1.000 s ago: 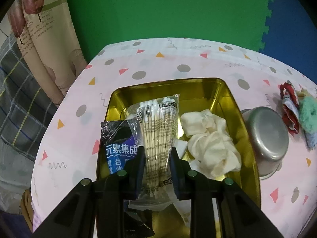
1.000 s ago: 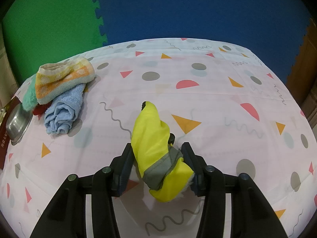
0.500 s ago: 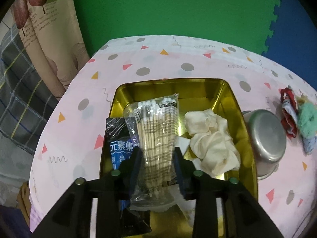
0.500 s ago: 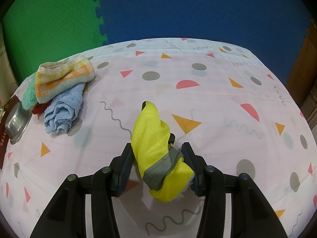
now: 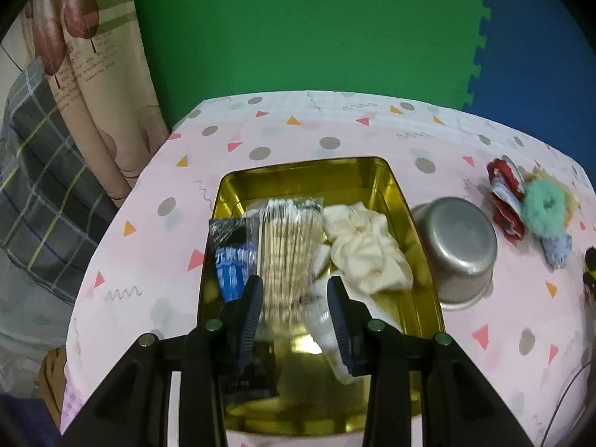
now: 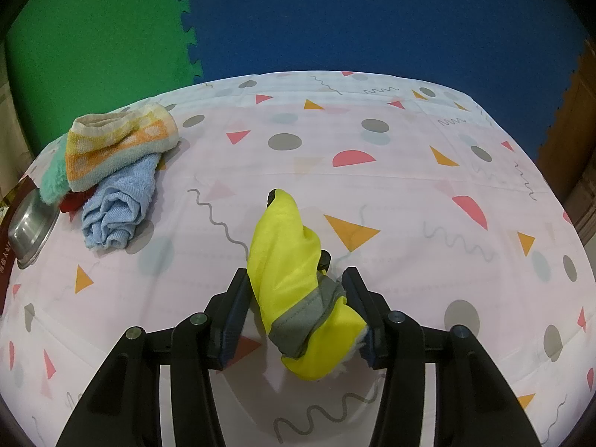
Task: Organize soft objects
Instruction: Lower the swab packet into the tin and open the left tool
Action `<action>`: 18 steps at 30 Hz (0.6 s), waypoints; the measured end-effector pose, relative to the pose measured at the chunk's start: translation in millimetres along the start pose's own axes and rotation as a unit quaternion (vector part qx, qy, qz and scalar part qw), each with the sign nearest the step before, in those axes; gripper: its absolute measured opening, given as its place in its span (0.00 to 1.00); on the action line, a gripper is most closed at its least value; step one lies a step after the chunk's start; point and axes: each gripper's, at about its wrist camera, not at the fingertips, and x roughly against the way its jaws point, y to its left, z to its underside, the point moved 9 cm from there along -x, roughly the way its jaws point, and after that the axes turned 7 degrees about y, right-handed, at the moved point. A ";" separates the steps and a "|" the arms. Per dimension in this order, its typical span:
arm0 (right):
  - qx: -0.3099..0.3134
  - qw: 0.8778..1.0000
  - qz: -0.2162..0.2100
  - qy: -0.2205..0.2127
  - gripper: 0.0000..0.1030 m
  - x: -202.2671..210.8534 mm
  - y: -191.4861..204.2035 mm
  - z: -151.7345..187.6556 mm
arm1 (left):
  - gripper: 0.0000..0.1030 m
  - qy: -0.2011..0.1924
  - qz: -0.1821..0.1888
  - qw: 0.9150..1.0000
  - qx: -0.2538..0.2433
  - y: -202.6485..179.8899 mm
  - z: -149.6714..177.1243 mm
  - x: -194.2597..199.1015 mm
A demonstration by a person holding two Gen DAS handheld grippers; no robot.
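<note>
Probably a home: curtain (image 5: 93, 85), patterned tablecloth (image 6: 372, 171), foam mats (image 6: 372, 15).

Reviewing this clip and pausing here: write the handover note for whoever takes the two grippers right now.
Left gripper: open around the cotton swab pack lying in the gold tin, beside the cream cloth.
Right gripper: shut on yellow pouch, above the table.
Done: swabs and cream cloth are in the tin.
Left: place the pouch; the orange towel and blue towel are piled near the steel bowl.
</note>
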 end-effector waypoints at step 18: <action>-0.002 1.000 0.023 -0.017 0.27 12.2 -5.7 -0.3 | 0.35 -0.042 -0.045 0.998 0.022 29.5 62.8 19.8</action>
